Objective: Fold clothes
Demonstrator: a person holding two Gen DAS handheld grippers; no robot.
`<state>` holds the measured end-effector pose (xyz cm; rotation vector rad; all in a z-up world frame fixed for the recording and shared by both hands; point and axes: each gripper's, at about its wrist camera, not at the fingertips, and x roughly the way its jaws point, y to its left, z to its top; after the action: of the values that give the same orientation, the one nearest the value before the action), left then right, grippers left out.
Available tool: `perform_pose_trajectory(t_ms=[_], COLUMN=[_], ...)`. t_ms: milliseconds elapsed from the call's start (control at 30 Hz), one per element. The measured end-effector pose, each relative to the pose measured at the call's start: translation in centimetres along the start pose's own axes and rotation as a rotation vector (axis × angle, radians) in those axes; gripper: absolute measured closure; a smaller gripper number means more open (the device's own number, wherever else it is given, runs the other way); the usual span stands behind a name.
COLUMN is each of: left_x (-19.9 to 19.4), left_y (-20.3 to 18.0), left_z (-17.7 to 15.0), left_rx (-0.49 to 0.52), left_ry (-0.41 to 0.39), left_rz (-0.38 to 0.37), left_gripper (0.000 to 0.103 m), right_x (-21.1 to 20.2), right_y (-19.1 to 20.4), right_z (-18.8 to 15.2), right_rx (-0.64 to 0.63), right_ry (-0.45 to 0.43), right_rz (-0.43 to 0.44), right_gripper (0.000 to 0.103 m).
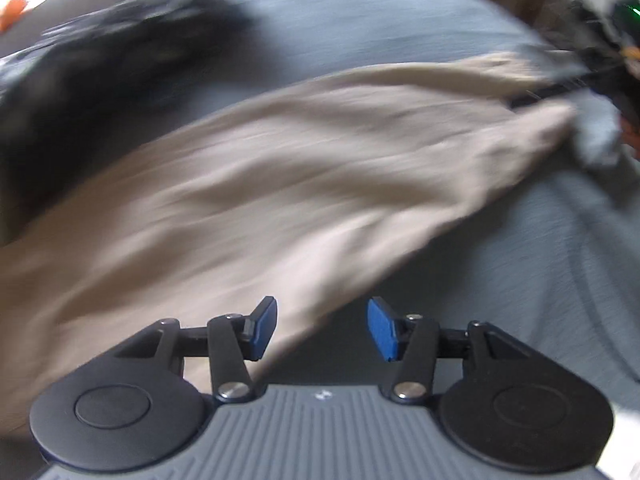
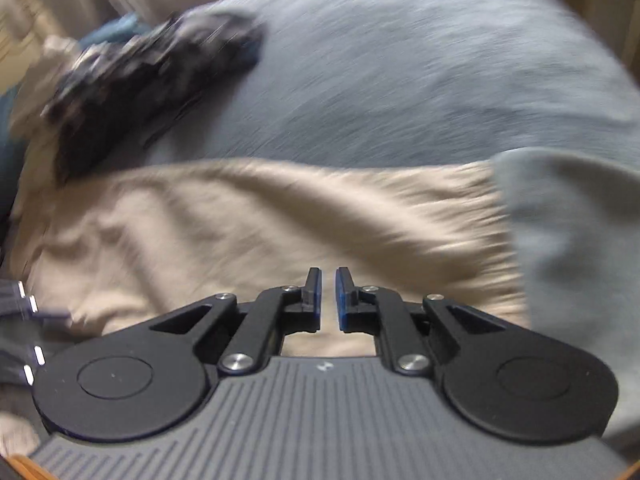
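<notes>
Beige fabric (image 1: 248,184) lies spread across the grey-blue bed (image 1: 360,12), a dark garment (image 1: 100,80) heaped beyond it. My left gripper (image 1: 322,328) hangs over the beige piece's near edge, jaws apart with nothing between them. My right gripper (image 2: 328,300) sits above the same cloth, jaws almost together, only a thin gap showing, nothing pinched. A pale grey cloth (image 2: 572,240) lies beside it. Both views are blurred.
</notes>
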<state>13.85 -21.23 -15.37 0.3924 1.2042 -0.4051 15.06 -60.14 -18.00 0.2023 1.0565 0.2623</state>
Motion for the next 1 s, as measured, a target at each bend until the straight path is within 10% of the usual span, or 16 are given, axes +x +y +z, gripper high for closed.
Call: perform_pose_trajectory(t_ms=[300,500,667,833,1000], left_x=[-13.6,-21.3,-18.1,-5.8,4.9], left_y=[16.5,25.6,28.2,26.5,26.0], left_z=[-5.4,-7.6,-6.3,-5.0,-5.3], left_rx=[-0.046,-0.204,-0.272,-0.27,-0.255], left_ry=[0.279,0.254,0.07,-0.033,-0.016], left_rz=[0.615,0.879,0.837,0.548,0.353], left_gripper=[0.047,0.033,0.026,0.027,0.034], right_x=[6.7,5.4,5.7,10.3,10.7], right_y=[7.2,8.9,14.2,18.3,13.7], right_z=[-3.5,-0.4,3.3,3.7,0.9], right_rx=[-0.373,-0.338,-0.489,-0.563,-0.51], right_ry=[0.139,0.18,0.033,-0.028,-0.007], right_rz=[0.042,0.021,0.063,0.043,-0.104], right_gripper=[0.098,0.096,0.096,0.096,0.098])
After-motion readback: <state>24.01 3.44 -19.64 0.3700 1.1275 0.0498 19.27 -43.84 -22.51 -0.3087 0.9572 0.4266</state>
